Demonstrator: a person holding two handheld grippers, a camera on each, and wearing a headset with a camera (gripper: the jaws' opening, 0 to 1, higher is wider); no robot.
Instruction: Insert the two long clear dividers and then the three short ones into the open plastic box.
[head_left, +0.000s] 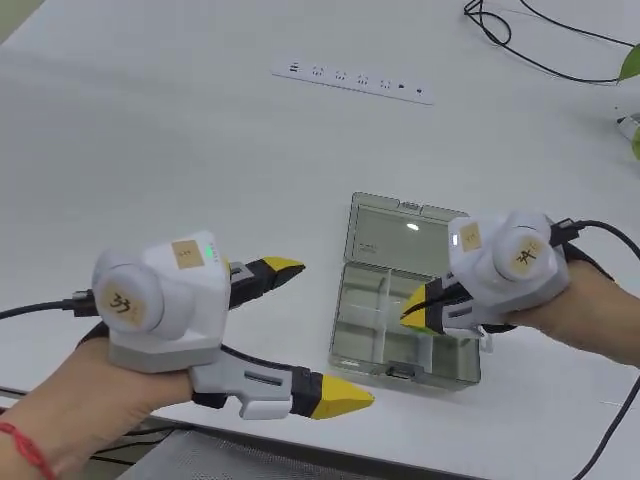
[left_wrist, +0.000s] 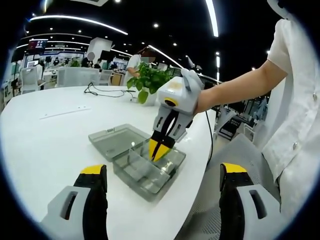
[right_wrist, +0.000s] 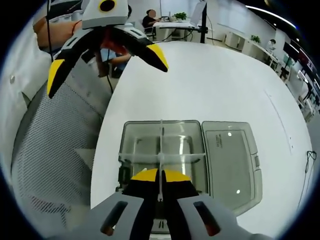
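Observation:
The open clear plastic box (head_left: 357, 352) lies near the table's front edge, its lid (head_left: 392, 232) folded flat behind it. My right gripper (head_left: 417, 311) hovers over the box's right half, shut on a thin clear divider (right_wrist: 161, 176) that runs down into the box (right_wrist: 135, 146). A crosswise divider (right_wrist: 172, 158) sits inside the box. My left gripper (head_left: 313, 331) is open and holds nothing, to the left of the box and a little above the table. From the left gripper view, the right gripper (left_wrist: 158, 148) points down into the box (left_wrist: 131, 173).
A white power strip (head_left: 352, 82) lies far back on the white table (head_left: 150, 150). Black cables (head_left: 530, 45) and plant leaves (head_left: 630, 65) are at the far right corner. The table's front edge runs just under my hands, with a grey perforated surface (head_left: 190, 462) below it.

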